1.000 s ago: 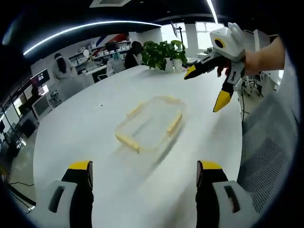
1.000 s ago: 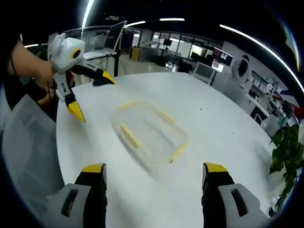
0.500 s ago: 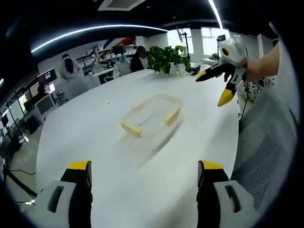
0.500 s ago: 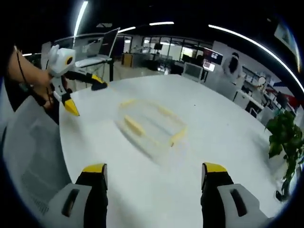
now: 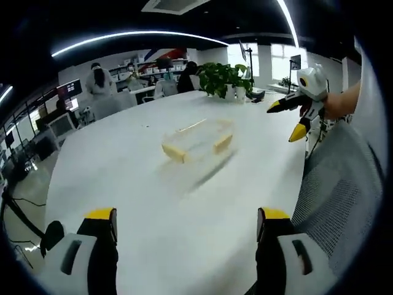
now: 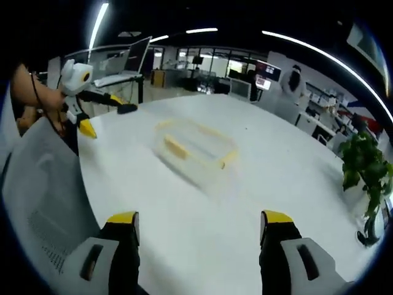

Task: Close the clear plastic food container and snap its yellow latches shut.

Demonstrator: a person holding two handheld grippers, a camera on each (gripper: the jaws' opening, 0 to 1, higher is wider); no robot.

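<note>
White worktop [image 5: 141, 203], container [image 5: 198, 139] mid-surface; both tongs [image 5: 184, 236] [image 6: 199, 236] held released, best brought squarely over the latches [image 6: 177, 147].

Food container [image 5: 198, 141] on bench [image 5: 147, 203], near its middle, well ahead of left claw [image 5: 184, 224]. Right claw [image 5: 293, 118] over bench edge, right of container. Mesh chair [image 5: 334, 203] beside that edge, below it. Potted plant [image 5: 224, 77] on bench behind container. Right gripper view: container [image 6: 193, 147] ahead of right claw [image 6: 199, 227], plant [image 6: 362, 172] far right.
</note>
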